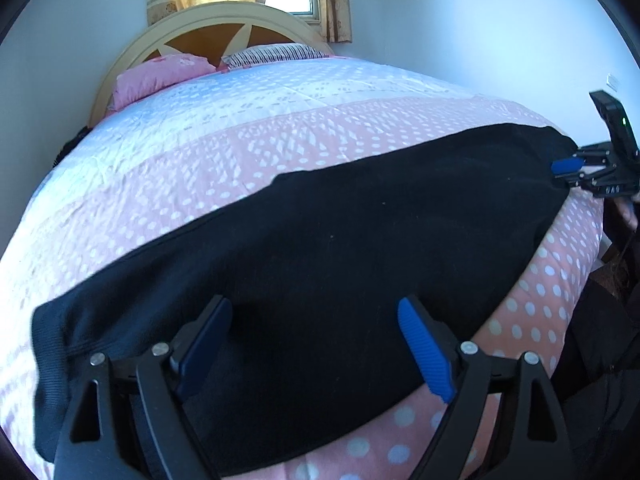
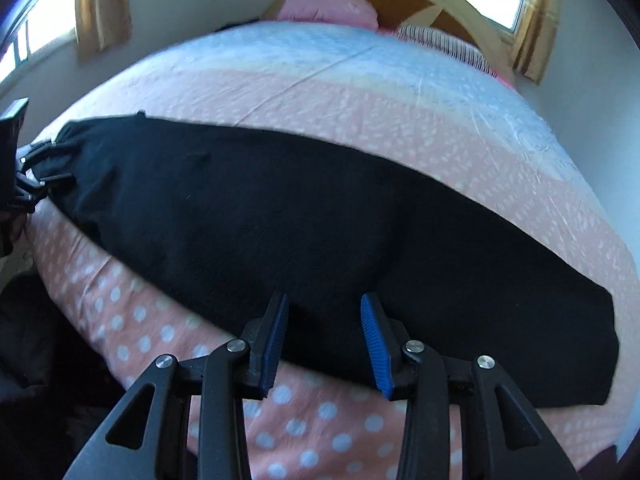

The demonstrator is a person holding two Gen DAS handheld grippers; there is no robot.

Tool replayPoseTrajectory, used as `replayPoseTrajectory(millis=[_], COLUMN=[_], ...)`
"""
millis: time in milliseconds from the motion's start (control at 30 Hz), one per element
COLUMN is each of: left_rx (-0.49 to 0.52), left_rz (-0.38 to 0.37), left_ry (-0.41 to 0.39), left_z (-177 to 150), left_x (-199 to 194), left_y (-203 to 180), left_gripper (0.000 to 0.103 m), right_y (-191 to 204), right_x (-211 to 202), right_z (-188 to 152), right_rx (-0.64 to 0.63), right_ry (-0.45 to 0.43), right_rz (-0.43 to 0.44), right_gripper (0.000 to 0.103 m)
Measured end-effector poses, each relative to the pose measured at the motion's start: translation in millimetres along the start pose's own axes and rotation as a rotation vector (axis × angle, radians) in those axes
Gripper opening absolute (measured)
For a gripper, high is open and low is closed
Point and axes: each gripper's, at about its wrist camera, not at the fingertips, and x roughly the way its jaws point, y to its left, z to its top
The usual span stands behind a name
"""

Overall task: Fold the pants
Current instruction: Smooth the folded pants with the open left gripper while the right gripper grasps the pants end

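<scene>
Black pants (image 1: 340,232) lie stretched flat in a long strip across the near edge of the bed (image 1: 280,128), already doubled leg on leg by the look of it, ribbed waistband (image 1: 48,344) at the left end. The fabric looks like soft, light knit: limp, no stiffness, likely to sag and drag on the quilt if lifted from one point, so best taken at the ends or corners with both layers pinched together. Left gripper (image 1: 316,344) is spread wide over the waistband end, nothing between the pads. Right gripper (image 2: 324,340) hovers partly open over the pants' near edge, also holding nothing; in the left view its blue pad (image 1: 566,166) sits at the cuff end. Pillows (image 1: 160,76) sit at the headboard. No containers in view.
</scene>
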Motion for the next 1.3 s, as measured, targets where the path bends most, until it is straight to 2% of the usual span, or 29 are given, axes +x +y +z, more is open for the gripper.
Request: replayPoseTrajectory(millis=[67,133,200,300,333,367,433,467,533,600,767,900,1033,1100,1167,1233,1300], left_rx=[0.018,0.018,-0.007,-0.047,-0.059,-0.072,-0.098,-0.105,-0.109,-0.125,-0.205,-0.199,-0.205,-0.208,-0.200,-0.184,-0.166], left_rz=[0.025,0.057,0.071,0.105,0.111,0.115,0.116,0.123,0.145,0.162,0.190,0.200,0.204,0.200,0.198,0.207,0.212], left_ry=[-0.026,-0.051,-0.058,-0.066,-0.065,-0.064,-0.050,-0.042,-0.042,-0.050,-0.072,-0.051,-0.009,-0.017,-0.015,-0.015,-0.016], left_z=[0.1,3.8,5.1,2.8,2.3,0.6,-4.4,-7.8,-12.6,-14.4,-15.8,-21.2,-29.0,-31.0,-32.2,-33.0,-34.0], left_x=[-7.1,-11.8,-15.2,-20.4,-19.8,-20.0,-18.5,-18.0,-19.6,-22.0,-24.8,-19.1,-9.8,-10.1,-11.0,-8.9,-9.0], left_y=[3.1,10.2,19.8,37.5,44.1,49.7,60.9,65.5,73.0,81.7,106.8,112.5,115.0,116.2,116.2,114.0,112.5], left_gripper=[0.088,0.088,0.088,0.088,0.088,0.088,0.088,0.088,0.088,0.088,0.088,0.088,0.089,0.092,0.094,0.096,0.097], right_y=[10.6,24.2,57.1,104.0,117.7,135.4,155.9,162.5,161.1,149.2,121.3,113.4,131.8,148.1,164.3,180.4,189.1], right_x=[-14.0,-22.7,-26.0,-18.1,-12.7,-0.2,30.6,31.8,31.0,24.1,22.7,55.4,105.9,124.1,144.2,167.9,165.7], right_z=[10.6,22.6,37.1,48.0,48.6,46.3,36.5,27.2,27.5,38.2,87.9,139.5,186.1,197.5,203.7,206.0,208.1], right_rx=[-0.013,-0.037,-0.084,-0.151,-0.175,-0.214,-0.283,-0.329,-0.341,-0.285,-0.124,0.058,0.188,0.189,0.182,0.144,0.104], right_ry=[-0.063,-0.125,-0.184,-0.221,-0.220,-0.182,-0.040,-0.065,-0.042,-0.026,-0.108,-0.100,-0.015,0.007,0.058,0.119,0.089], right_rz=[-0.001,0.053,0.173,0.317,0.348,0.379,0.367,0.330,0.352,0.417,0.492,0.558,0.624,0.613,0.601,0.541,0.491], right_gripper=[0.040,0.040,0.040,0.040,0.040,0.040,0.041,0.043,0.043,0.043,0.043,0.043,0.041,0.041,0.030,0.028,0.025])
